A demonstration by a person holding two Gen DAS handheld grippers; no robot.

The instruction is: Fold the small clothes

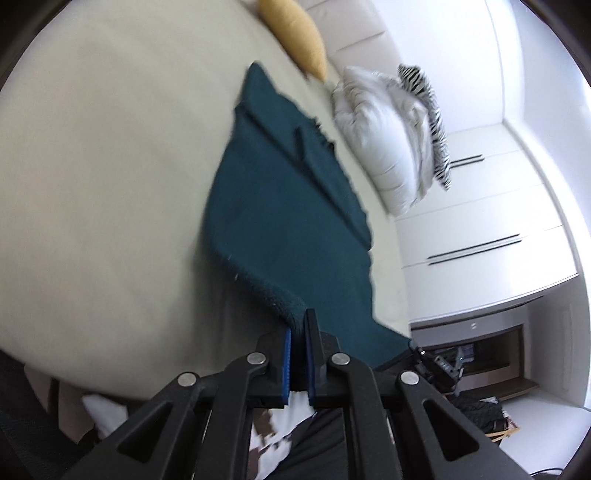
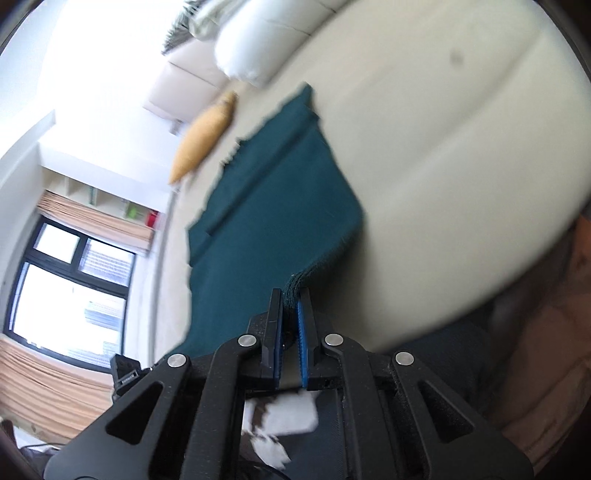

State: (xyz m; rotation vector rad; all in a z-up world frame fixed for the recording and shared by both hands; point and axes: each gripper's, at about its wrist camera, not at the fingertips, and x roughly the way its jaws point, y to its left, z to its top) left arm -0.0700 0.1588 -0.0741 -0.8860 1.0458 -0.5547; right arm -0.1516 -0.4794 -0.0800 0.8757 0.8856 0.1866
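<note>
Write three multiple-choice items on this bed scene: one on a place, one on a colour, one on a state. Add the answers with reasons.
1. Where does the yellow cushion lie?
A. beyond the cloth's far end
B. on the cloth
C. on the floor

2. What colour is the cloth?
A. red
B. dark teal
C. white

3. How is the left claw?
A. wide open, empty
B. out of view
C. shut on the cloth's near edge

Answers: 1 A, it sits on the bed past the cloth's far end. 2 B, plainly teal in both views. 3 C, its pads pinch the edge, as the right claw does.
</note>
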